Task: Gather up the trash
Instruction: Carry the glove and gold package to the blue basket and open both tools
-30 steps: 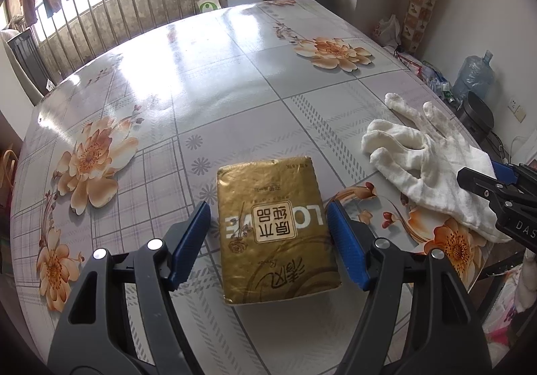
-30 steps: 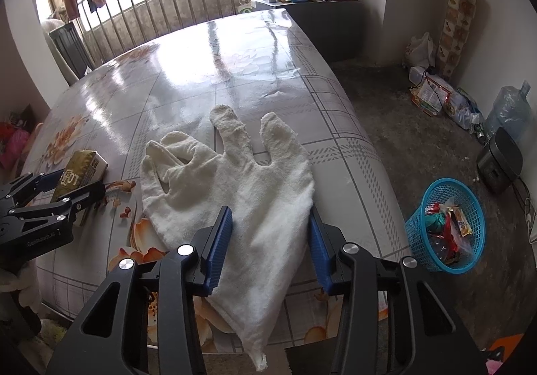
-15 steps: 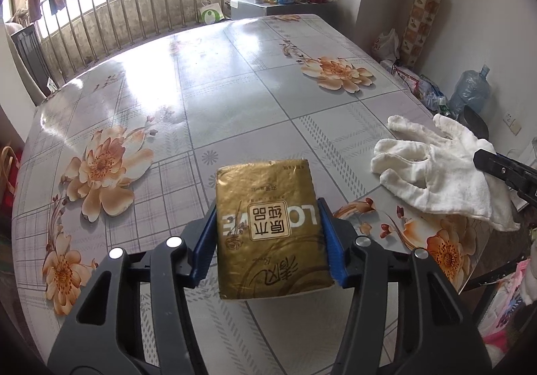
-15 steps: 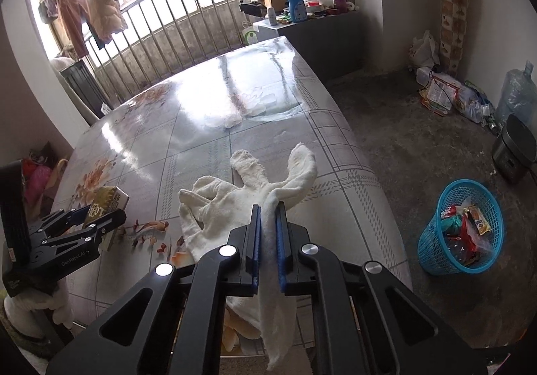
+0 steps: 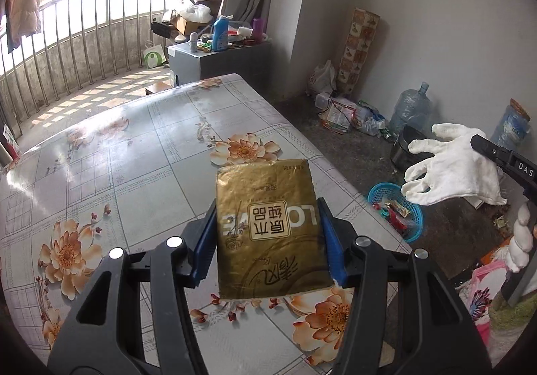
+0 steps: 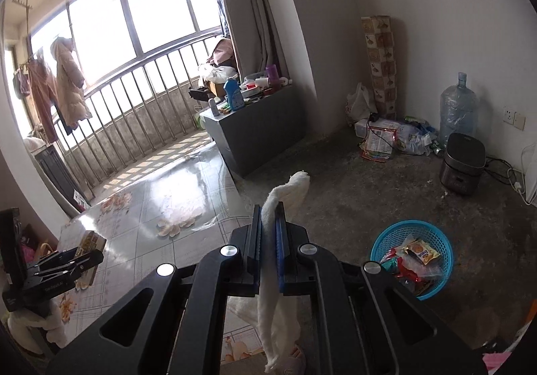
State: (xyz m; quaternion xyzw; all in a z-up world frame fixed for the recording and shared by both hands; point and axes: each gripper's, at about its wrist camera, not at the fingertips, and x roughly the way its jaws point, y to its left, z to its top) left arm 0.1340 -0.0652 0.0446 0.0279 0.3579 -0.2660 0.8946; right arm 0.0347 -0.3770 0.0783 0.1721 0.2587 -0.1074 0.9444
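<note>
My left gripper (image 5: 266, 240) has its jaws about half spread and pressed against the two long sides of a gold tissue pack (image 5: 268, 227), carried clear above the bench (image 5: 134, 153). My right gripper (image 6: 268, 249) has its jaws nearly closed on a white cotton glove (image 6: 283, 197), pinched through the palm – the cuff hangs limp below, the fingers stick out ahead.

Handling, as I judge it: the pack is light and soft, its foil wrapper looks slippery, and it will give under pressure. The mid-length side grip is the right one. The glove is soft, light and floppy; any fold of cloth serves as a hold, and it will drape, not keep shape.

Orientation: the pack's long axis runs away from the left wrist camera, in line with the gripper, the printed face up and its lettering upside down to me. In the left wrist view the glove (image 5: 453, 170) runs roughly level, fingers pointing towards the bench, cuff trailing at the right.

Outward – a blue basket (image 6: 412, 234) of wrappers stands on the floor just beyond the bench's edge, ahead and to the right of the glove.
</note>
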